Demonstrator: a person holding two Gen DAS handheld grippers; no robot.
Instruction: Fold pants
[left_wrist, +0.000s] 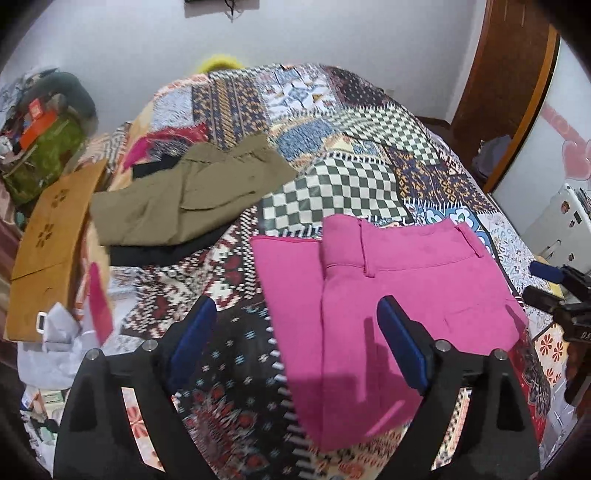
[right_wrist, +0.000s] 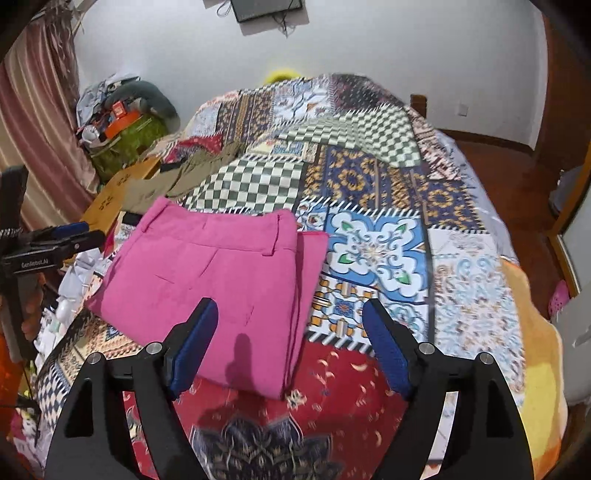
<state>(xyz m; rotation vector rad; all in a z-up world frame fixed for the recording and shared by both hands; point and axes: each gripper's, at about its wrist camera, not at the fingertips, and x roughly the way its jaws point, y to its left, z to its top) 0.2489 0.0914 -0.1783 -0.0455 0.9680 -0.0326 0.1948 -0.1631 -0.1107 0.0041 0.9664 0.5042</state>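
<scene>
Pink pants (left_wrist: 406, 288) lie folded into a compact block on the patchwork bedspread (left_wrist: 332, 192), waistband (right_wrist: 221, 225) toward the far side and the fold edge nearest the grippers. Left gripper (left_wrist: 295, 347) hovers over the near left corner with its blue pads (left_wrist: 192, 336) spread wide and nothing between them; right gripper (right_wrist: 291, 350) hangs above the near right edge, also spread and empty. The fabric looks like a soft, fairly thick woven cloth: light, limp, not slippery, likely to sag and unfold if lifted by a single layer. Best hold, in my judgement, is to pinch through all the layers at the two near corners. Olive-green pants (left_wrist: 192, 199) lie well apart at the far left.
</scene>
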